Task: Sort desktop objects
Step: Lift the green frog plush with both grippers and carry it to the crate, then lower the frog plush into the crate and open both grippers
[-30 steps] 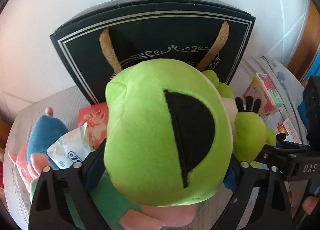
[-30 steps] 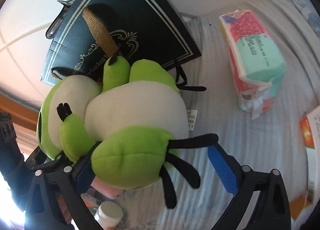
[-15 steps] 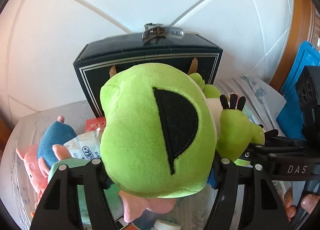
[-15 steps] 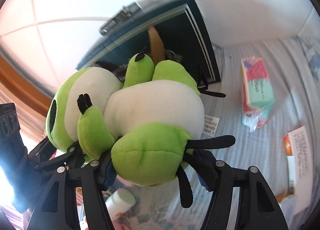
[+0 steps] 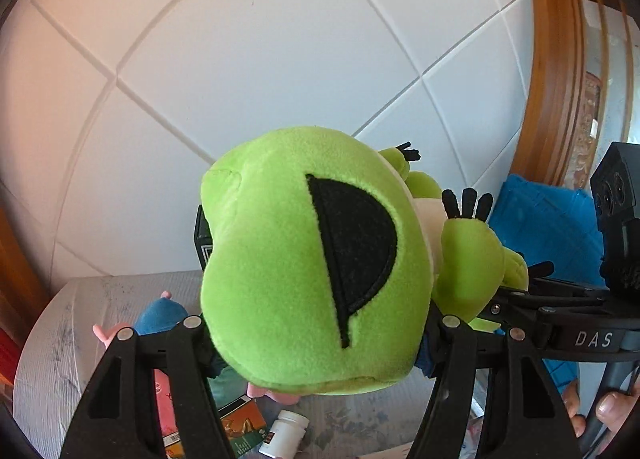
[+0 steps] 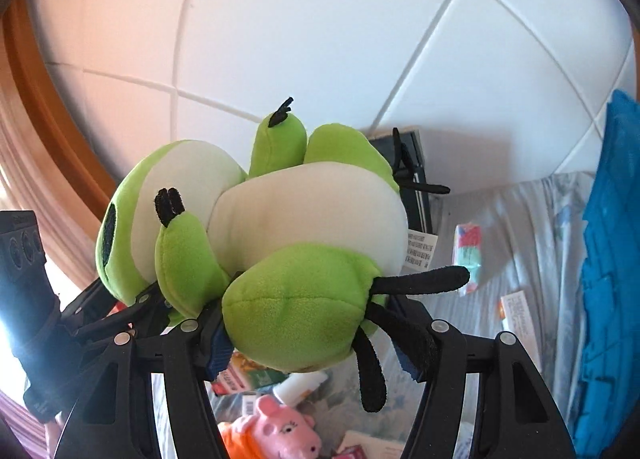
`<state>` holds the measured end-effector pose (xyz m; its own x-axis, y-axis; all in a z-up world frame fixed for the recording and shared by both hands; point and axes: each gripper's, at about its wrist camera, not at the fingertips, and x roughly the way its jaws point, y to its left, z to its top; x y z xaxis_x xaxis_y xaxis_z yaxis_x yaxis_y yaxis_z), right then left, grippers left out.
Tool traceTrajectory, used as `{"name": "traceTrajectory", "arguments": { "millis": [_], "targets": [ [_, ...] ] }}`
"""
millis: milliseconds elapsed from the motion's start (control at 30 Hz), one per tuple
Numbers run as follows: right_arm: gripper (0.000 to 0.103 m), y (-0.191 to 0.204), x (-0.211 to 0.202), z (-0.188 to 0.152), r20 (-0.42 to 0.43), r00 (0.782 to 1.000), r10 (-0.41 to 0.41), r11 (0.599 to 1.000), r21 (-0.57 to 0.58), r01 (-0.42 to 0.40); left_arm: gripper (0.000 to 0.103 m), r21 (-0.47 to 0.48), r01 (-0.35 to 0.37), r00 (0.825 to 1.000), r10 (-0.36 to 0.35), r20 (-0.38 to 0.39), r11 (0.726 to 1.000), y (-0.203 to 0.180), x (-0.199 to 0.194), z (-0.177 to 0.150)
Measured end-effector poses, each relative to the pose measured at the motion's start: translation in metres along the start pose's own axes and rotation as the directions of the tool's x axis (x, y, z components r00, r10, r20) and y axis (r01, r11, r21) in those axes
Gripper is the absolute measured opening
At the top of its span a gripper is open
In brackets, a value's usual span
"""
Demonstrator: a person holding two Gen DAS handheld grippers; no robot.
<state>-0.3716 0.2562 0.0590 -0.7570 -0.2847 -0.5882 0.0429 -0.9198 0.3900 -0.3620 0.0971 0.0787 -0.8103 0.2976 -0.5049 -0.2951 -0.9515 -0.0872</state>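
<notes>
Both tongs are holding the green frog plush (image 5: 316, 267) up in the air, above the table (image 5: 72, 323).

The left tongs (image 5: 316, 343) are clamping its fuzzy head; the right tongs (image 6: 308, 331) are gripping a soft rounded leg with floppy black felt toes, white belly facing up.

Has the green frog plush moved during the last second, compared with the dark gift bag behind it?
Yes. The green frog plush, gripped by both grippers, has gone up: the dark gift bag, earlier filling the view behind it, now only peeks out low, and wall tiles fill the background.
</notes>
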Motion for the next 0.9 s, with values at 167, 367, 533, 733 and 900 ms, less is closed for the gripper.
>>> {"name": "traceTrajectory", "arguments": {
  "millis": [167, 367, 533, 733, 900],
  "targets": [
    [0.064, 0.012, -0.097, -0.003, 0.123, 0.991, -0.060, 0.998, 0.008, 0.060, 0.067, 0.037, 0.086, 0.993, -0.089, 0.077, 0.996, -0.056, -0.062, 0.022],
    [0.064, -0.018, -0.218, -0.026, 0.254, 0.953, -0.163, 0.985, 0.095, 0.143, 0.068, 0.133, 0.222, 0.962, -0.239, 0.130, 0.966, -0.151, -0.115, 0.033],
    [0.065, -0.072, -0.308, -0.056, 0.305, 0.911, -0.276, 0.955, 0.190, 0.226, 0.070, 0.187, 0.363, 0.920, -0.383, 0.086, 0.913, -0.254, -0.122, 0.032],
    [0.066, -0.165, -0.391, -0.107, 0.230, 0.888, -0.399, 0.890, 0.330, 0.315, 0.071, 0.167, 0.488, 0.873, -0.472, -0.123, 0.857, -0.377, -0.099, 0.009],
    [0.067, -0.241, -0.434, -0.148, 0.140, 0.887, -0.439, 0.833, 0.434, 0.344, 0.079, 0.063, 0.530, 0.804, -0.477, -0.355, 0.846, -0.449, -0.065, -0.012]
  ]
}}
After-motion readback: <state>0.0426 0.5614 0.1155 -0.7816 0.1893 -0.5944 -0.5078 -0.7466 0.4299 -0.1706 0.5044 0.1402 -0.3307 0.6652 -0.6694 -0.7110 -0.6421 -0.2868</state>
